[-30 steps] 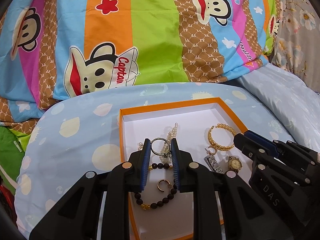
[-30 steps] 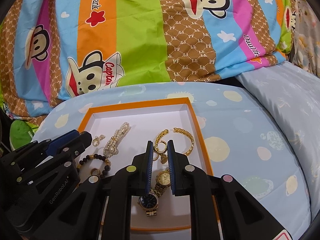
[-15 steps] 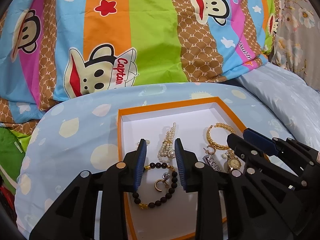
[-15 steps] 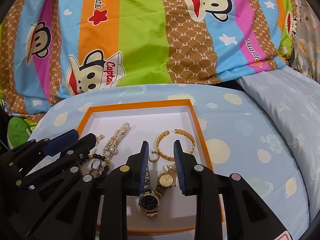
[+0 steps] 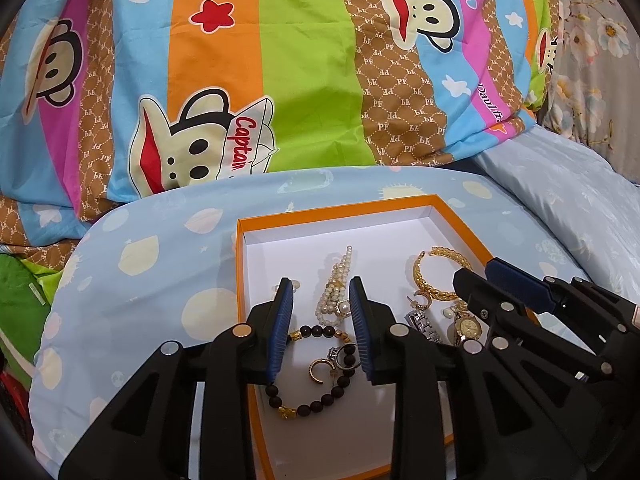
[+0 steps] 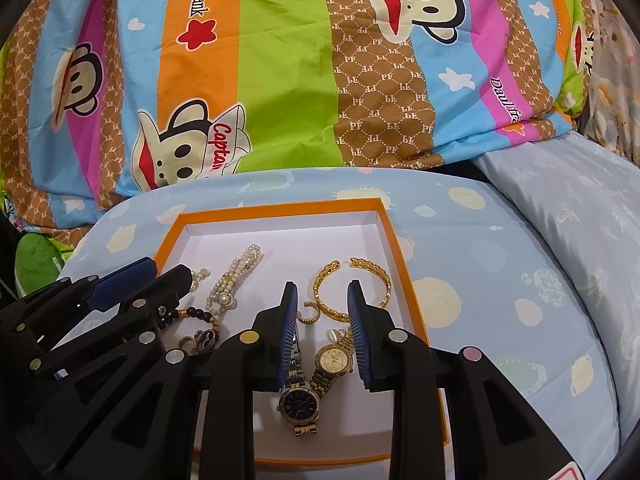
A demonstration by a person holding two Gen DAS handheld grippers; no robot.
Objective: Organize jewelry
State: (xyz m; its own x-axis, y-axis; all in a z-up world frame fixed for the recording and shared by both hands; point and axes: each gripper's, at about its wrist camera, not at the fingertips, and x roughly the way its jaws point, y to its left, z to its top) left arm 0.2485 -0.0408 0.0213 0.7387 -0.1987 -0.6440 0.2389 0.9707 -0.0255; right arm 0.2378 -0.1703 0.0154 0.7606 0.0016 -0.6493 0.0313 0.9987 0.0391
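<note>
An orange-rimmed box (image 5: 336, 213) with a white floor lies on a pale blue cushion; it also shows in the right wrist view (image 6: 276, 207). In it lie a pearl bracelet (image 5: 335, 288), a dark bead bracelet (image 5: 316, 404), small rings (image 5: 322, 369), a gold cuff (image 6: 352, 289), a gold watch (image 6: 333, 360) and a dark-faced watch (image 6: 299, 402). My left gripper (image 5: 321, 312) is open and empty above the bead bracelet. My right gripper (image 6: 322, 312) is open and empty above the watches and a gold ear cuff (image 6: 309, 314).
A striped cartoon-monkey quilt (image 5: 280, 80) rises behind the cushion (image 5: 140, 272). A second pale blue pillow (image 6: 580, 216) lies at the right. Each gripper shows at the edge of the other's view, the right gripper in the left wrist view (image 5: 560, 340).
Both grippers have opened: the left let go of a silver ring, the right let go of the gold ear cuff. Both pieces now lie in the box. Both grippers drew back slightly.
</note>
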